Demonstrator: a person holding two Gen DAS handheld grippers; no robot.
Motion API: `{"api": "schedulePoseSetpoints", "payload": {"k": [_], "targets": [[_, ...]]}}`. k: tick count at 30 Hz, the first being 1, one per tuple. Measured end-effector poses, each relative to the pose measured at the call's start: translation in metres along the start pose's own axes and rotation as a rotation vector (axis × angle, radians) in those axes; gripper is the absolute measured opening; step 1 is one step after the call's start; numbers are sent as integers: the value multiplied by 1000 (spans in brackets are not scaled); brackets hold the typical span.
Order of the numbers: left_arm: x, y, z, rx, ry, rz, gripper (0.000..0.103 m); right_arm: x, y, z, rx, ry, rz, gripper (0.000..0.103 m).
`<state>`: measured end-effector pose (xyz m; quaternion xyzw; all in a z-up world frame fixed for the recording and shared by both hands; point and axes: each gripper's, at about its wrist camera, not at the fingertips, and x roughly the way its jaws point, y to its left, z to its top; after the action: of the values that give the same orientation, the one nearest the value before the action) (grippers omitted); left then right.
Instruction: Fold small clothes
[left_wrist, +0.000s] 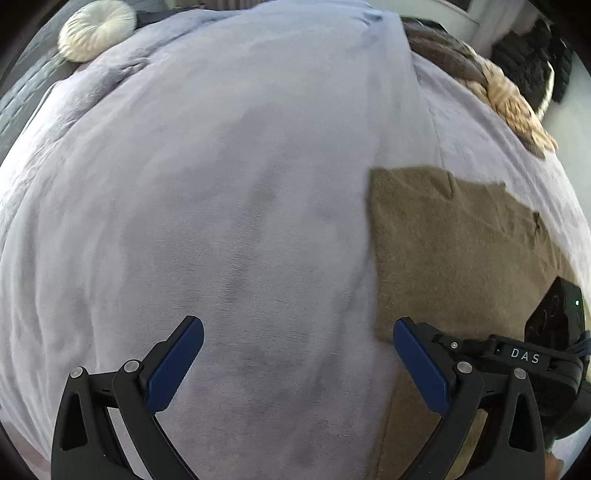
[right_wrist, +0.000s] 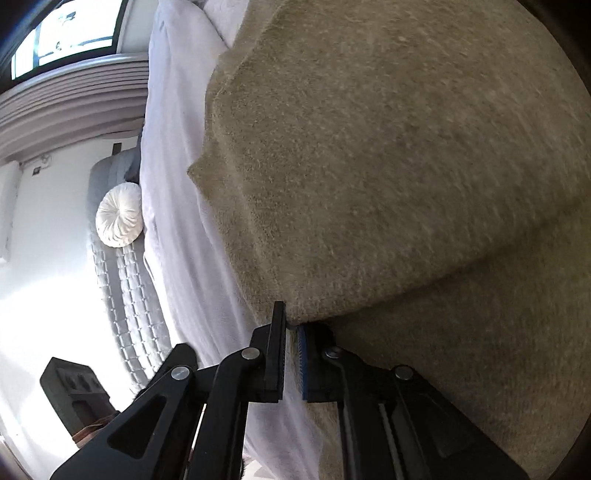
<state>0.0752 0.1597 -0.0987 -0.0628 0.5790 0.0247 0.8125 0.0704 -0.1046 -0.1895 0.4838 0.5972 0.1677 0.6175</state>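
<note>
A plush, pale lavender blanket (left_wrist: 221, 184) with a soft brushed nap covers the bed, its surface marked by darker smudges where the pile lies the other way. On its right side lies the olive-brown garment (left_wrist: 454, 251), a fuzzy, felt-like knit spread flat with a straight left edge and a stepped far edge.

The left gripper (left_wrist: 298, 363) hangs over the bare blanket just left of the garment, its black plastic fingers spread wide with nothing between them; the flat pads (left_wrist: 173, 369) are dark blue.

The right gripper (right_wrist: 291, 354) has its fingers drawn nearly together, pinching a rounded folded corner of the garment (right_wrist: 388, 166) (the lifted layer bulges over the flat layer beneath it). In the left wrist view its black body (left_wrist: 524, 356) rests over the garment's near right part and carries the white letters "DAS".

At the far left of the bed sits a round cream cushion (left_wrist: 96, 30), pleated towards a central button, beside a grey quilted headboard (right_wrist: 125, 266). A tan and brown furry throw (left_wrist: 491, 85) lies at the far right.
</note>
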Motion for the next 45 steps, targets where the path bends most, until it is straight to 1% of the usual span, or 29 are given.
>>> {"api": "schedulePoseSetpoints", "payload": {"k": [2,3,4,5,6,7,8,9,10,13,14,15,16,17,18,19,20,23,26,28,31,37,38,39,40,41,42,45], "targets": [[2,-10,0,24,-1,-2,103,-11,6,1,-30,24,-22,8],[2,-16,0,38,-3,-7,103,-21,9,2,-62,20,-43,8],[3,-23,1,53,-5,-13,103,-38,12,2,-110,-9,-75,8],[2,-27,0,61,-11,-15,103,-53,12,5,-141,-44,-106,11],[2,-33,2,70,-20,-16,103,-72,10,8,-162,-87,-139,25],[1,-37,3,76,-24,-18,103,-95,2,13,-159,-144,-177,37],[2,-43,4,85,-28,-22,103,-117,-6,17,-135,-201,-205,59],[2,-47,5,89,-31,-26,103,-139,-16,22,-105,-265,-235,64],[2,-51,6,93,-34,-31,103,-164,-29,29,-73,-334,-263,64],[6,-68,9,107,-37,-40,103,-217,-65,48,45,-458,-299,63],[7,-72,8,110,-34,-41,103,-228,-74,54,78,-486,-303,60],[8,-76,9,112,-29,-42,103,-237,-82,59,93,-493,-300,55],[11,-82,9,113,-22,-46,103,-244,-88,65,111,-506,-302,51],[12,-87,9,113,-18,-49,103,-247,-92,70,115,-513,-300,40],[14,-91,9,113,-15,-51,103,-247,-96,74,111,-514,-305,21],[15,-96,9,117,-14,-52,103,-243,-95,77,105,-508,-319,12],[17,-100,9,123,-14,-50,103,-241,-93,79,108,-503,-329,8],[26,-113,5,155,-4,-21,103,-246,-101,76,121,-502,-330,7],[44,-117,-2,172,46,22,103,-252,-107,66,110,-496,-362,6],[52,-114,-7,165,73,30,103,-256,-111,64,110,-488,-369,6],[51,-109,-9,140,76,19,103,-264,-113,58,94,-465,-336,7],[42,-116,-13,172,77,41,103,-270,-109,32,32,-397,-346,9],[40,-119,-14,181,78,41,103,-269,-110,27,31,-385,-345,15],[38,-122,-15,187,78,45,103,-268,-111,22,34,-374,-341,27],[36,-125,-16,197,78,52,103,-267,-112,17,36,-365,-333,34],[34,-129,-18,206,79,51,103,-267,-112,12,36,-361,-324,44],[32,-132,-19,213,82,45,103,-266,-112,8,36,-358,-318,46],[26,-143,-23,230,87,23,103,-266,-110,-1,29,-350,-317,47]]}}
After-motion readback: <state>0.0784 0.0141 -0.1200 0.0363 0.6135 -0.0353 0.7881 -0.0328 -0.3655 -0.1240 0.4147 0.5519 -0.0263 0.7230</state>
